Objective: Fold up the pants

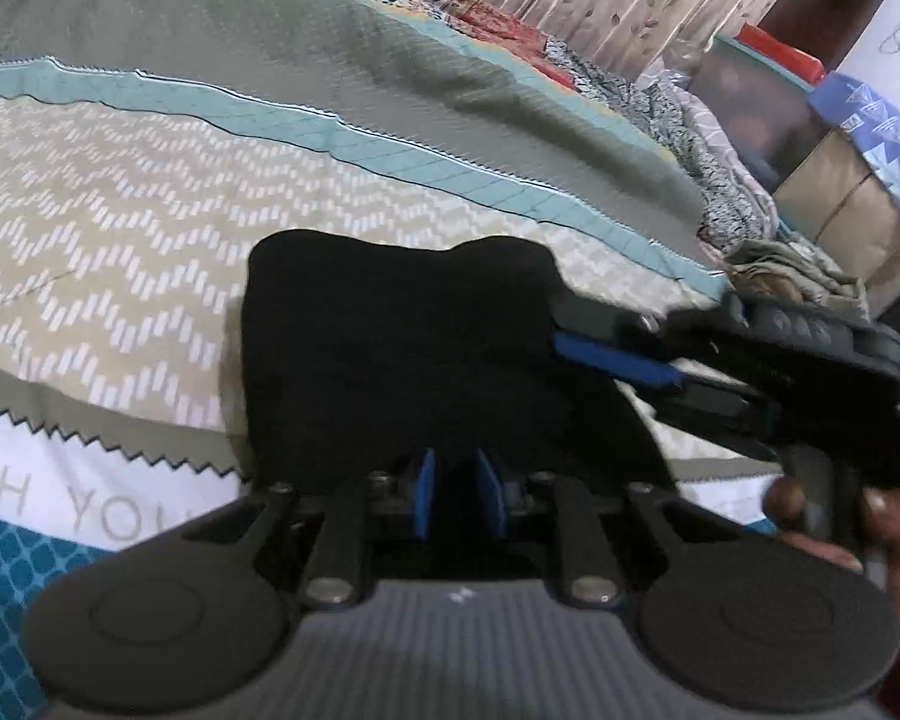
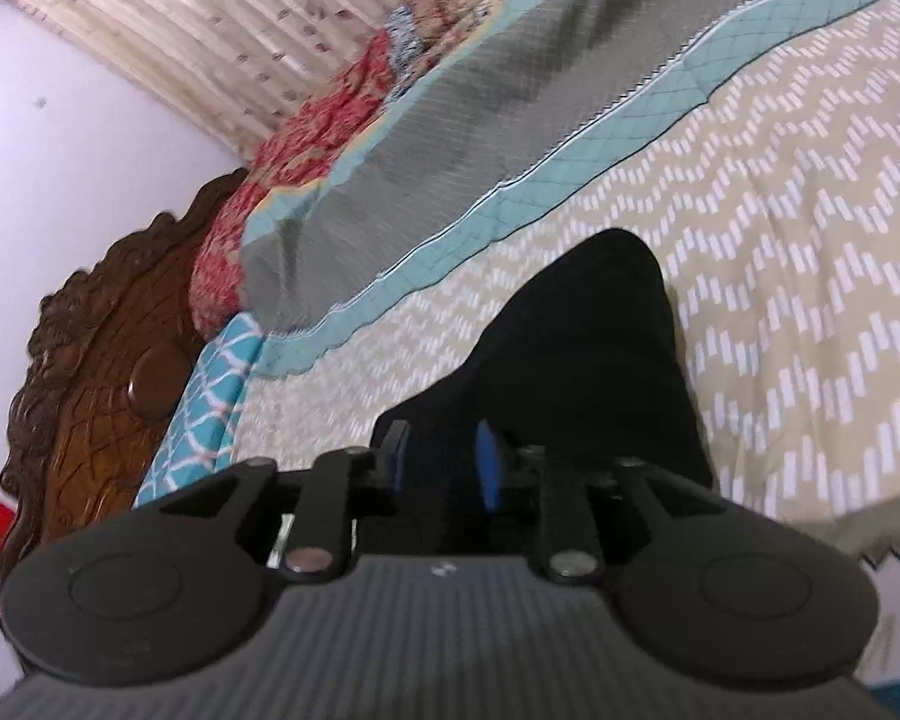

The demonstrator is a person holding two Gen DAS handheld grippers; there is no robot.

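The black pants [image 1: 402, 348] lie as a folded bundle on the patterned bedspread [image 1: 108, 252]. My left gripper [image 1: 461, 495] is closed down on the near edge of the pants, with black cloth between its blue pads [image 1: 426, 492]. My right gripper shows at the right of the left wrist view [image 1: 618, 360], its blue pad against the pants' right side. In the right wrist view the right gripper [image 2: 444, 468] grips the black pants [image 2: 582, 348], with cloth filling the gap between its pads. The pants look lifted and bunched at both gripped edges.
The bed carries a beige zigzag cover [image 2: 780, 276] with teal and grey bands [image 2: 510, 120]. A carved wooden headboard [image 2: 90, 372] stands at the left of the right wrist view. A heap of clothes [image 1: 798, 270] and boxes [image 1: 840, 192] lie at the right beyond the bed.
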